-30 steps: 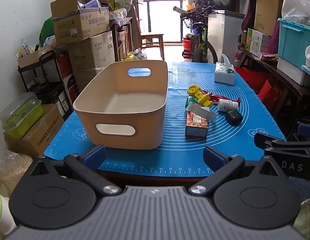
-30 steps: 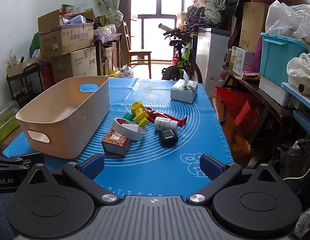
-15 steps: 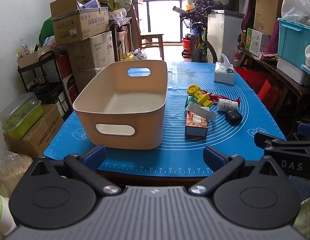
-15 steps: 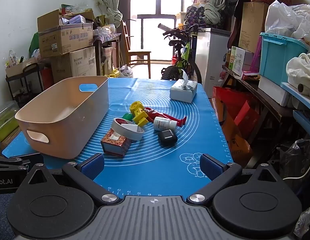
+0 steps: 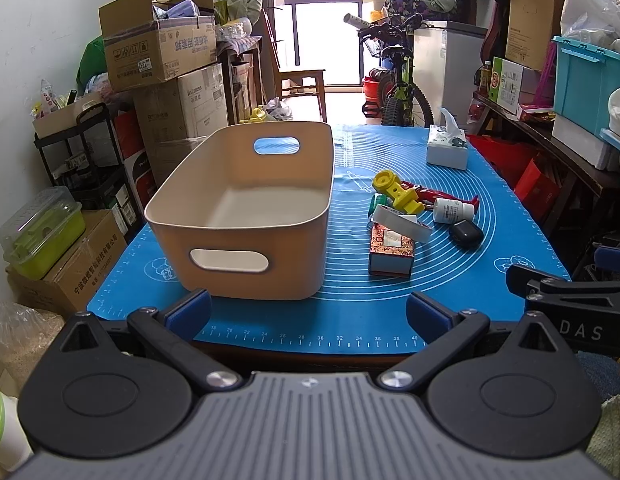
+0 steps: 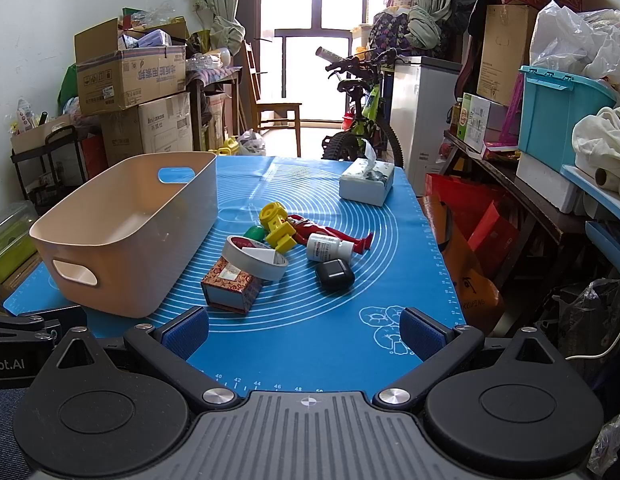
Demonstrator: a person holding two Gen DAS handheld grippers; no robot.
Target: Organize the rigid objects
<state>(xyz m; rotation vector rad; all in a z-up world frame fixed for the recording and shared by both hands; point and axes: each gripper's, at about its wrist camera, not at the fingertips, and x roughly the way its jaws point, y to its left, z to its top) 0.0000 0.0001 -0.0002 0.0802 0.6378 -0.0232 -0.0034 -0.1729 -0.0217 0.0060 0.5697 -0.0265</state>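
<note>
My left gripper [image 5: 308,314] hangs at the near edge of the table with its blue-padded fingers spread wide and nothing between them. My right gripper [image 6: 304,330] sits the same way, jaws far apart and holding nothing, over the near right part of the blue mat [image 6: 334,336].

Just ahead of my left gripper stands the beige bin [image 5: 246,216], upright on the left half of the mat, with an oval handle hole in each end wall; what I can see of its inside is bare.

Ahead of my right gripper, to the right of the bin and apart from it, lies the cluster of small things. Nearest is a patterned red box [image 6: 230,290], with a roll of white tape [image 6: 257,258] leaning on its far top edge. Just right of them lies a black earbud case [image 6: 335,275], and touching its far side a white pill bottle [image 6: 326,249] on its side. Behind these a yellow plastic toy [image 6: 277,227] lies across a red figure [image 6: 334,236], with a green piece [image 6: 254,233] beside the yellow toy on the left.

Farther back, near the mat's far right corner, stands a tissue box [image 6: 366,186].
</note>
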